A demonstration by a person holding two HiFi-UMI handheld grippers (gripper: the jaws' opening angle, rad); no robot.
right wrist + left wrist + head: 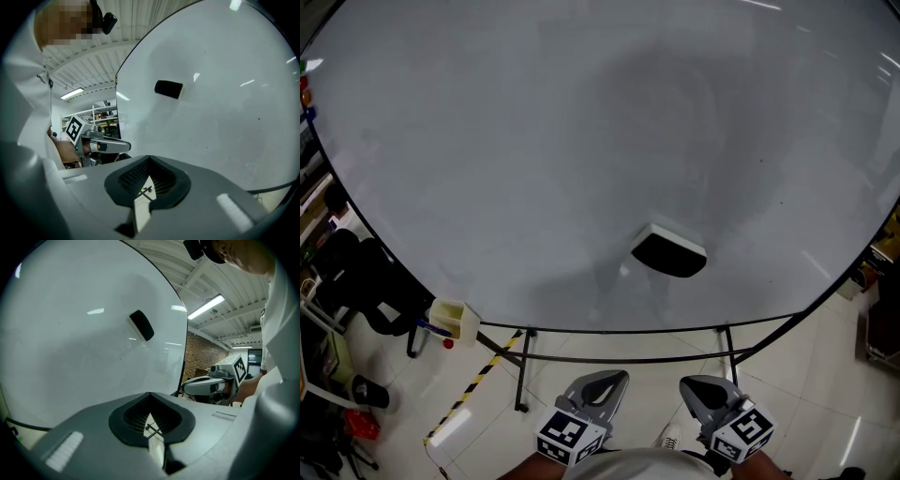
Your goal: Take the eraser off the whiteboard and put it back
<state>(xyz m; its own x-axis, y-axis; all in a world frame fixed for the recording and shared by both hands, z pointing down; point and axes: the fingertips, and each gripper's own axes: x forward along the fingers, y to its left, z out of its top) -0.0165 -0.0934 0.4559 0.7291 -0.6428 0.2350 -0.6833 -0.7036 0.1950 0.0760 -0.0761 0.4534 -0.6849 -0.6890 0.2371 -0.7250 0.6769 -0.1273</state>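
Eraser (pixel 669 253) sat on whiteboard (pixel 487 141) near lower edge. Only head view showed stand (pixel 523 370). Left gripper (pixel 600 384) and right gripper (pixel 706 390): fingers closed, empty. Board top cut off.

whiteboard (pixel 534 141) face: open all round eraser (pixel 669 251) | approach from left gripper (pixel 602 382) and right gripper (pixel 703 388): open floor (pixel 654 375), stand bars (pixel 523 375) below board edge only | left side: box (pixel 455 319) at board edge, dark clutter (pixel 356 281) crowds it
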